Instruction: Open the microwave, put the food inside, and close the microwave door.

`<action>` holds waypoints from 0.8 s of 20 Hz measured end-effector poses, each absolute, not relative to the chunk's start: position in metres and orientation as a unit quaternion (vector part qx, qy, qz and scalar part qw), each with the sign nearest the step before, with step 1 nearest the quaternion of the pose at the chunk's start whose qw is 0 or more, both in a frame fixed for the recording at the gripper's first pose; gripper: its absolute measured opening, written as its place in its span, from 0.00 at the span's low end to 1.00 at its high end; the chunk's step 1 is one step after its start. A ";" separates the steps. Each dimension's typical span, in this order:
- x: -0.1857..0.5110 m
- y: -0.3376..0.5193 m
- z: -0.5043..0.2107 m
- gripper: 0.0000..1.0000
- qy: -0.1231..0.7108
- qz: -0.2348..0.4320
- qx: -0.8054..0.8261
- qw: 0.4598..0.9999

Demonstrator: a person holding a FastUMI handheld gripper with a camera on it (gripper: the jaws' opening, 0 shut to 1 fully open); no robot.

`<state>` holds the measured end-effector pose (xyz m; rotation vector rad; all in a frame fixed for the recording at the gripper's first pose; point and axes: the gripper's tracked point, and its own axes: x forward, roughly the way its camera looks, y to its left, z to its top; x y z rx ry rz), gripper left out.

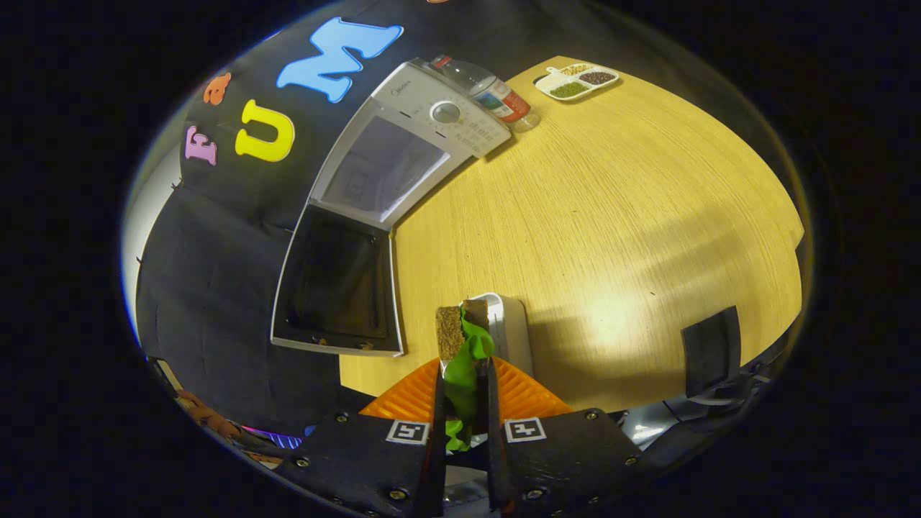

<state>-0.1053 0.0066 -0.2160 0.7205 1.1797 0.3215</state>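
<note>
Here, gripper (464, 374) raised, tilted, clamping sandwich (464, 338), microwave (388, 165) open.

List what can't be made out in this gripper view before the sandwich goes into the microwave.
- Sandwich: its lower part is hidden between the tongs, which are shut on it.
- Microwave cavity: glare leaves the inside pale; a turntable can't be told.
- White holder: largely hidden behind the sandwich.
- Bottle label: too small to read.
- Divided tray: contents too small to identify.
</note>
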 end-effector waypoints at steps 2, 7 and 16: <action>-0.092 0.016 -0.198 0.24 0.517 0.143 0.344 0.771; -0.044 0.055 -0.158 0.24 0.441 0.146 0.371 0.804; 0.046 0.146 -0.146 0.24 0.337 0.114 0.392 0.849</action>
